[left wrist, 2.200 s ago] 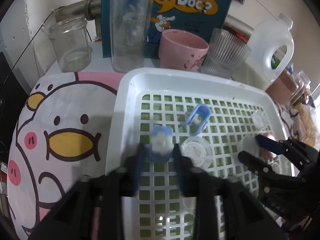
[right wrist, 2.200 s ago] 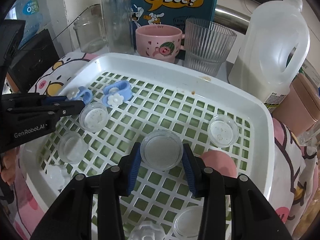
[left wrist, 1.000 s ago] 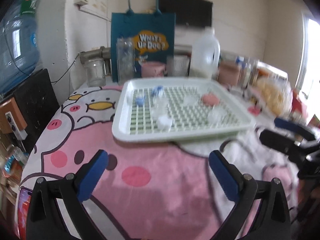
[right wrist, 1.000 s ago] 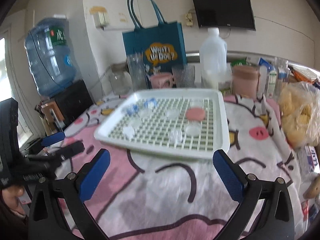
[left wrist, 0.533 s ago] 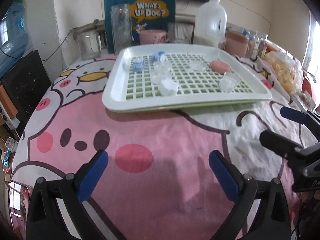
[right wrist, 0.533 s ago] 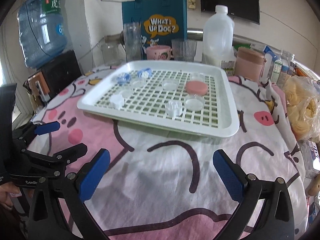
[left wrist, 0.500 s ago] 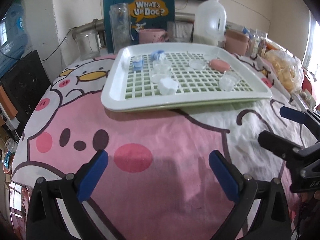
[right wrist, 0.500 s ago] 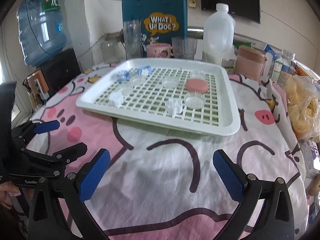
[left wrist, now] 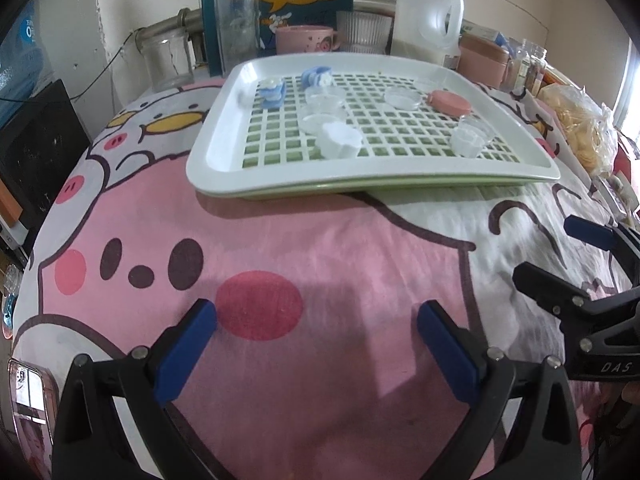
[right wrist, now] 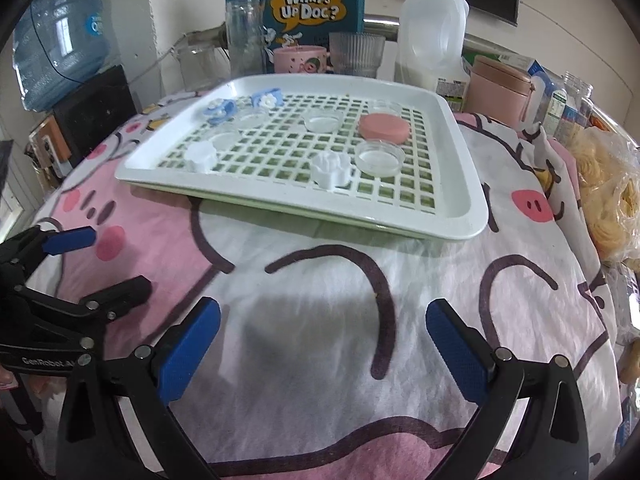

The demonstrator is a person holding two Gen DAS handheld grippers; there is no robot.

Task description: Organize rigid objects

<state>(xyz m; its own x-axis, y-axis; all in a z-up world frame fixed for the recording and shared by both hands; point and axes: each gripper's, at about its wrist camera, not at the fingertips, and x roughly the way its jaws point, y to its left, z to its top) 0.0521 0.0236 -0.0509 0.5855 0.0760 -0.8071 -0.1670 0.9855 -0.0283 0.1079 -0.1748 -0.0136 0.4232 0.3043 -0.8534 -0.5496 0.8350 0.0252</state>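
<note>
A white slotted tray (left wrist: 224, 128) (right wrist: 460, 152) lies on the pink cartoon tablecloth. On it rest two blue flower clips (left wrist: 272, 90) (right wrist: 266, 100), several clear round lids (right wrist: 378, 158), white flower-shaped lids (left wrist: 340, 140) (right wrist: 332, 168) and a pink round lid (left wrist: 448, 103) (right wrist: 384, 127). My left gripper (left wrist: 316, 320) hovers open over the cloth, well short of the tray, holding nothing. My right gripper (right wrist: 322, 320) is likewise open and empty over the cloth in front of the tray. Each gripper shows at the edge of the other's view.
Behind the tray stand a glass jar (left wrist: 166, 64), a tall glass bottle (left wrist: 236, 16), a teal bag (right wrist: 296, 12), a pink mug (right wrist: 300, 60), a ribbed glass (right wrist: 356, 54), a white jug (right wrist: 434, 40) and a pink container (right wrist: 500, 92). A snack bag (right wrist: 608, 184) lies right.
Both grippers have let go of the tray items and pulled back from the tray to the near side of the table, jaws now wide. In the last half second they edged closer.
</note>
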